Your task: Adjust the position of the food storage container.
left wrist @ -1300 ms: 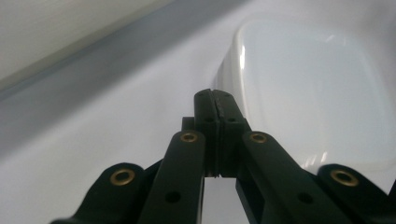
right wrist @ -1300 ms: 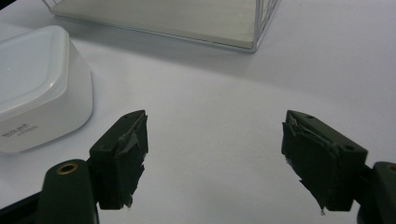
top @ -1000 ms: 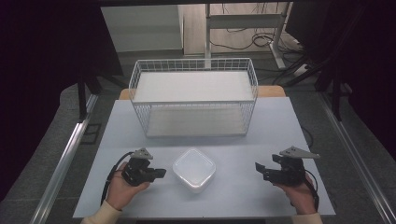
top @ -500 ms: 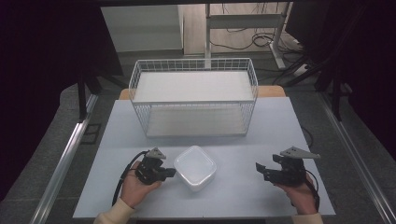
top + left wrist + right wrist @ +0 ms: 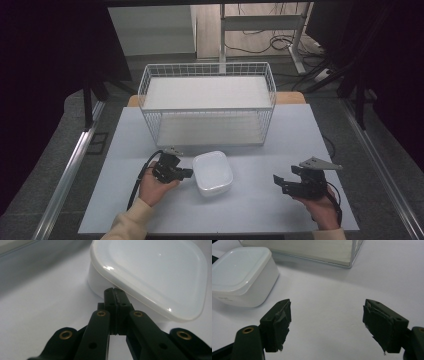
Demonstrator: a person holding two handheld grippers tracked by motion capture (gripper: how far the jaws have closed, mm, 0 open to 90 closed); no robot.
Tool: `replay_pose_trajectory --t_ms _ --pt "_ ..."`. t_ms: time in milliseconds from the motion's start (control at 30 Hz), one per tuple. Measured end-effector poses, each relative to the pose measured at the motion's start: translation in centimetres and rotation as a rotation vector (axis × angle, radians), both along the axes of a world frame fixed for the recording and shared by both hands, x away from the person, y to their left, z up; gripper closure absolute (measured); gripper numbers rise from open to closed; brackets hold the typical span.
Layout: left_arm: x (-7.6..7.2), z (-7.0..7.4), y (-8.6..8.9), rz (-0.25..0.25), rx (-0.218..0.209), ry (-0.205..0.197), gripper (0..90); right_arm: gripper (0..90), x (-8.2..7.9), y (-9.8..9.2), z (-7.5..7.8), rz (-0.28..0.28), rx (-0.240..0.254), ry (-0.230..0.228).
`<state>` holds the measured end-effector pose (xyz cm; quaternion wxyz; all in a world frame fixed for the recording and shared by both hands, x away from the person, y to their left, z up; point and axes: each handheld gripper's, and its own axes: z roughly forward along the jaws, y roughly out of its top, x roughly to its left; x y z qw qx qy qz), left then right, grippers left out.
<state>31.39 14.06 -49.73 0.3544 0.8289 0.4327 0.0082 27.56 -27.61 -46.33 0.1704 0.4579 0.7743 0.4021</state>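
Note:
A white lidded plastic box [image 5: 213, 172] sits on the table in front of the wire basket. My left gripper [image 5: 188, 173] is shut with nothing between its jaws, its tip right at the box's left side. In the left gripper view the closed jaws [image 5: 114, 293] point at the box [image 5: 155, 272] just under the lid's rim; whether they touch it I cannot tell. My right gripper [image 5: 278, 181] rests open near the table's front right, well apart from the box. The right gripper view has its jaws [image 5: 327, 315] spread wide over bare table, the box [image 5: 239, 272] off at upper left.
A white wire basket [image 5: 207, 102] with a pale liner stands across the back of the light blue table [image 5: 280, 145]. A wooden board edge [image 5: 290, 97] shows behind it. Metal rails [image 5: 65, 175] run along both table sides, and dark floor lies beyond.
My left gripper has slid right across the table toward the white box and now sits against its left side. The right gripper has stayed put.

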Motion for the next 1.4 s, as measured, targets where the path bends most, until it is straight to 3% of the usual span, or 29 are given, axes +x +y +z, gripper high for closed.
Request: replay_pose_trajectory --t_ms 567,633,767,867,967,1000,1033,1067,1167,1267,1400 --pt "2.5 -0.2 -1.0 0.030 0.013 0.016 89.5 22.9 0.0 -0.1 0.0 0.001 0.000 0.006" --pt "2.6 -0.3 -0.8 0.028 -0.001 0.022 89.5 22.9 -0.1 -0.1 0.1 0.002 -0.001 0.004" --pt "2.0 0.3 -0.1 0.043 0.025 0.005 89.2 22.5 -0.1 0.1 0.1 0.006 0.022 0.003" --pt "0.8 1.4 1.4 0.071 -0.014 -0.031 87.5 21.1 -0.1 0.5 0.2 0.018 0.032 -0.011" --pt "-0.9 2.2 2.5 0.113 -0.029 -0.086 76.3 21.9 -0.2 1.1 0.6 0.018 0.030 -0.021" --pt "-1.7 2.6 2.9 0.149 -0.005 -0.104 59.0 23.0 -0.1 1.3 0.8 0.011 0.038 -0.014" --pt "-1.7 2.6 2.9 0.149 -0.005 -0.104 52.2 23.0 -0.1 1.3 0.8 0.011 0.038 -0.014" --pt "-2.4 3.1 3.3 0.175 0.003 -0.130 45.5 23.1 0.1 1.5 0.9 0.022 0.037 -0.019" --pt "-3.1 4.0 4.1 0.194 -0.029 -0.155 36.4 23.1 0.5 2.1 1.1 0.059 -0.016 -0.055" --pt "-3.4 4.7 4.7 0.195 -0.037 -0.187 33.9 23.3 0.9 2.7 1.3 0.082 -0.035 -0.068" --pt "-3.9 5.7 5.7 0.197 -0.044 -0.210 30.8 23.9 1.7 4.1 1.6 0.093 -0.015 -0.040"
